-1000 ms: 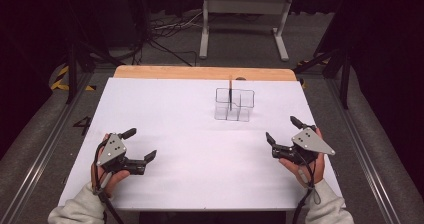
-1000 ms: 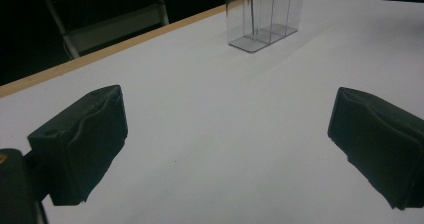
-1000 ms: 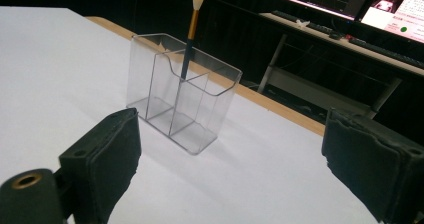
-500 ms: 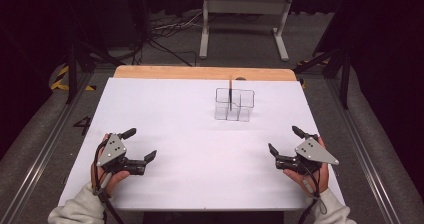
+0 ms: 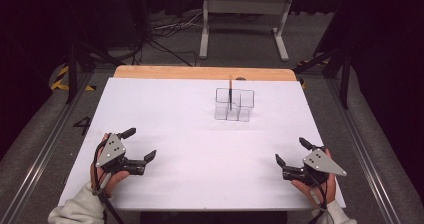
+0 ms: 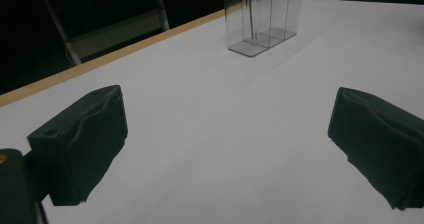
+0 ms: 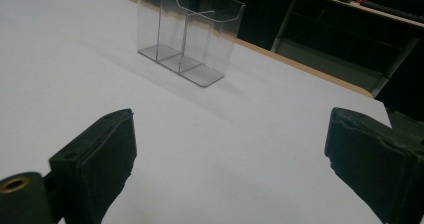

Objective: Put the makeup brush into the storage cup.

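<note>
Both grippers sit low over the near edge of the white-covered table (image 5: 200,134), each held in a hand. On the person's left, the black two-jaw left gripper (image 5: 141,144) has its jaws spread wide with nothing between them. Far across on the other side, the black two-jaw right gripper (image 5: 291,151) is spread just as wide and equally empty. Between them but well toward the far edge stands a clear plastic organiser box with upright dividers (image 5: 234,104), upright on its base. A thin dark stick (image 5: 230,90) rises from one of its rear compartments.
</note>
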Demonstrator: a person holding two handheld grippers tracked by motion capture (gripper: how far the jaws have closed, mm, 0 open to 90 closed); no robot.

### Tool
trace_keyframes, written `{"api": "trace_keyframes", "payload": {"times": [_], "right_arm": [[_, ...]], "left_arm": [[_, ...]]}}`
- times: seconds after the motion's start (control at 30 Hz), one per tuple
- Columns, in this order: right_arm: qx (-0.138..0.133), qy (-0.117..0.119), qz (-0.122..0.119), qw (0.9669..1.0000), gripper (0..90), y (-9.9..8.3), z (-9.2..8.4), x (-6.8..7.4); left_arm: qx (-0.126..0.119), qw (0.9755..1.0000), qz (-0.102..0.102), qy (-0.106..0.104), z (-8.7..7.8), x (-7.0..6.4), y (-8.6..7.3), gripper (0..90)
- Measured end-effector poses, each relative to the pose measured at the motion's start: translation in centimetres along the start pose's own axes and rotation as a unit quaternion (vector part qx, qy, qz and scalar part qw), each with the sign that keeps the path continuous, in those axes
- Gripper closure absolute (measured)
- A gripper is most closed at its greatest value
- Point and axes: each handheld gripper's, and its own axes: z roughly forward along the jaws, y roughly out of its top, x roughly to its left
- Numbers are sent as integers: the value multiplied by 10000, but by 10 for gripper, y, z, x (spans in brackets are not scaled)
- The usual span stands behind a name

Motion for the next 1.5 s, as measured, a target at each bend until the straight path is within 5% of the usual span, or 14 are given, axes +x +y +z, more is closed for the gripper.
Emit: {"api": "trace_keyframes", "payload": {"times": [0.27,0.7,1.5], "right_arm": [[-102,-19,221,9997,64,-3,-6,-6],[-125,112,81,9998,52,2,-1,3],[-96,259,226,9994,46,3,8,4]], "left_arm": [[-7,10000,33,27,0,-2,1,33],[29,10000,82,34,-4,-3,0,32],[67,9998,16,176,-6,-2,-2,34]]}}
